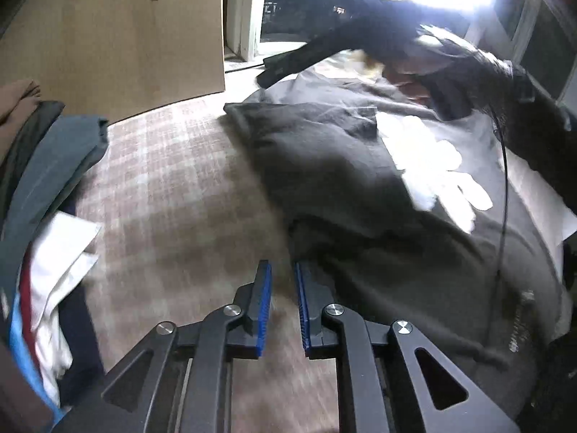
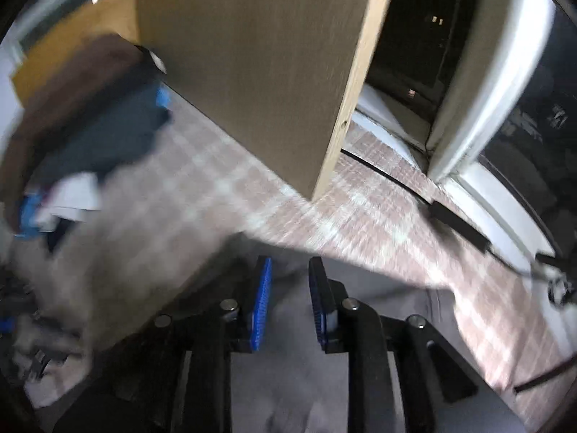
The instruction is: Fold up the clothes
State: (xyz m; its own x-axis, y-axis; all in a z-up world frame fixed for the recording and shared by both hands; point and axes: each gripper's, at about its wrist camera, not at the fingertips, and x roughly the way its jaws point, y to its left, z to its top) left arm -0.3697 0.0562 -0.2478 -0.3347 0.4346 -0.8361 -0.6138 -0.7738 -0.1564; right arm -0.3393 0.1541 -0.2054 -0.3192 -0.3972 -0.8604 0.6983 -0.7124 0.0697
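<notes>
On the checked bedcover (image 1: pixel 162 187), a dark grey shirt (image 1: pixel 360 180) was spread just right of the left gripper (image 1: pixel 283 306), its jaws slightly parted with nothing pinched, while the right gripper (image 2: pixel 288 303), also narrowly parted and empty, was hung over grey cloth.

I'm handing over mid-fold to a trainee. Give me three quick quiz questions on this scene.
1. True or false: the left tongs are clamped on the dark grey shirt.
2. What colour is the print on that shirt?
3. The stack of clothes lies on which side of the left wrist view: A left, B right, C top?

Key: 1 false, the blue pads stand apart with nothing between them; 2 white; 3 A.
</notes>
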